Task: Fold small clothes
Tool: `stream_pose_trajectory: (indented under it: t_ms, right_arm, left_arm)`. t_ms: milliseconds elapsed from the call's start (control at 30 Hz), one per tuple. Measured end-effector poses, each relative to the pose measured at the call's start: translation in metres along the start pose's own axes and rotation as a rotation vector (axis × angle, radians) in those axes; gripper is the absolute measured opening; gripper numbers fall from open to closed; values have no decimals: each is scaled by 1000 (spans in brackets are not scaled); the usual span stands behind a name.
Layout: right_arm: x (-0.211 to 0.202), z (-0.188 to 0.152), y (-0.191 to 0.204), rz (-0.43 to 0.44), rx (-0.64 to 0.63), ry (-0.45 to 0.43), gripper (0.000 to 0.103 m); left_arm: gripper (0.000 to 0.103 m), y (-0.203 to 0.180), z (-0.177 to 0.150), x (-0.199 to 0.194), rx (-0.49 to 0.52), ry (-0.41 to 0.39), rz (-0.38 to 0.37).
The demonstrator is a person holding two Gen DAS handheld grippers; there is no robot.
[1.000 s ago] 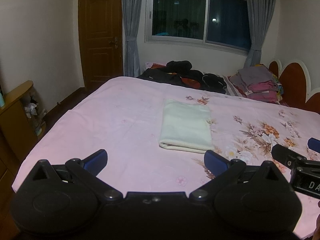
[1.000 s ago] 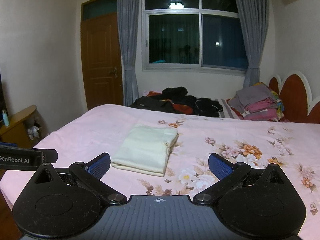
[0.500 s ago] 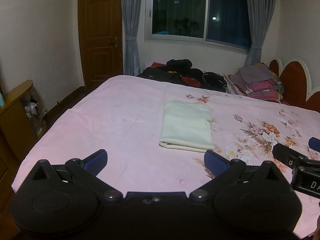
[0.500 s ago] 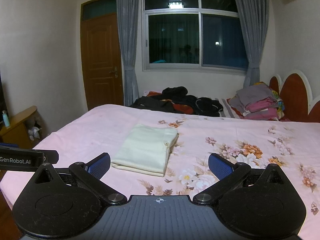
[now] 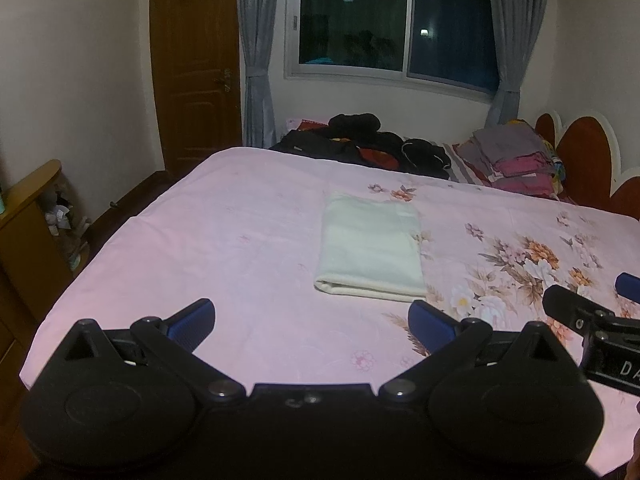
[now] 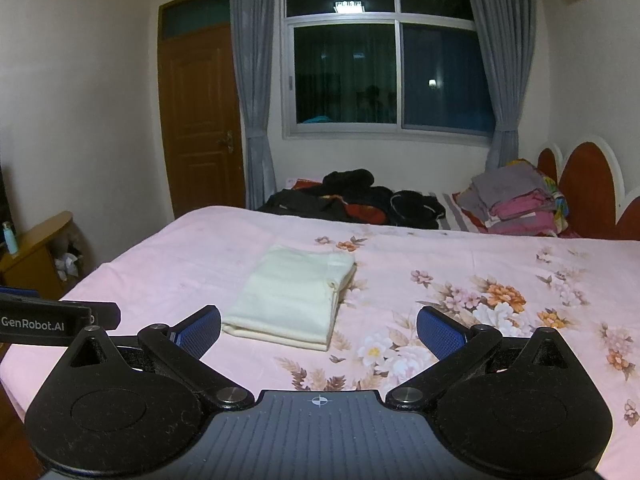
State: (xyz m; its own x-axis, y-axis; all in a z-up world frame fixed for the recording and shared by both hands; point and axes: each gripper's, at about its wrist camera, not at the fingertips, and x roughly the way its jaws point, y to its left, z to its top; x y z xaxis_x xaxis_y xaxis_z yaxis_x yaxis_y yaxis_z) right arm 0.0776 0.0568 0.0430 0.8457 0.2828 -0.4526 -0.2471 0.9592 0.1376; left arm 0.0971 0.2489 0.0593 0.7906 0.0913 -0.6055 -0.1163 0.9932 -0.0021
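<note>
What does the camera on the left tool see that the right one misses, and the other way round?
Only the left wrist view catches the right gripper at its edge. Only the right wrist view shows the ceiling lamp reflection in the window, a blue bottle on the shelf, and the left gripper's GenRobot.AI label. Both show the folded cream garment on the pink floral bed sheet, the dark clothes pile and the wooden door.

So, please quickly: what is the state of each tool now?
Left tool: open, holding nothing.
Right tool: open, holding nothing.
</note>
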Motion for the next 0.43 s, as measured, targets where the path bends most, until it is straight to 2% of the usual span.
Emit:
stream_pose_trajectory:
  t_ms: [167,267,433]
  right_arm:
    - [6,-1,-4,-10,9,10,103]
    - [11,-1,-9,-20,18,19,103]
    - [25,-4,-21,-48,44,47,103]
  left_arm:
    - [103,-4,2,11,19,13,-34]
    - [99,-8,3,18,42,-7,-53]
    - [103,-16,11,42,59,11,-40]
